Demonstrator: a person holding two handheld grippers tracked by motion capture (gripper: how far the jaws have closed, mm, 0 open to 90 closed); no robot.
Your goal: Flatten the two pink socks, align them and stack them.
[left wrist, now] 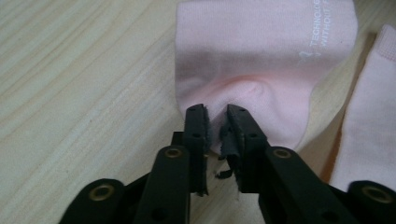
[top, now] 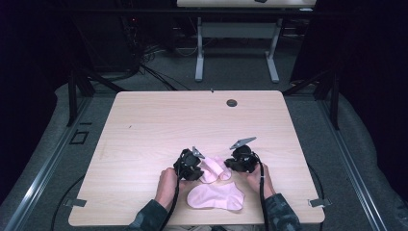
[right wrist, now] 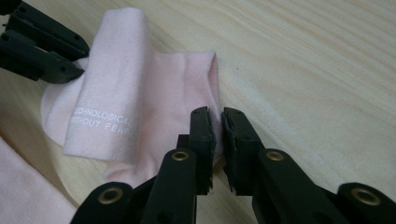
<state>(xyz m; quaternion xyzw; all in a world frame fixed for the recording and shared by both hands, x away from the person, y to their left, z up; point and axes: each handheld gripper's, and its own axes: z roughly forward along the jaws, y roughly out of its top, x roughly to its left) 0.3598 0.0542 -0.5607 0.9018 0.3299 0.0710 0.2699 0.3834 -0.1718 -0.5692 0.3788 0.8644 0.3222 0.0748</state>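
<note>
On the wooden table (top: 144,125) we've got a flat pink sock (top: 216,197) nearest us; just beyond it, the folded sock (top: 214,169), clamped by our left gripper (left wrist: 216,122) and right gripper (right wrist: 217,125) at opposite ends.

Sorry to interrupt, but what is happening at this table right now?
A person is working on a pink sock with two hand-held grippers on a wooden table. The left gripper pinches one end and the right gripper pinches the other, the sock partly folded. A second pink sock lies flat nearer the person.
</note>
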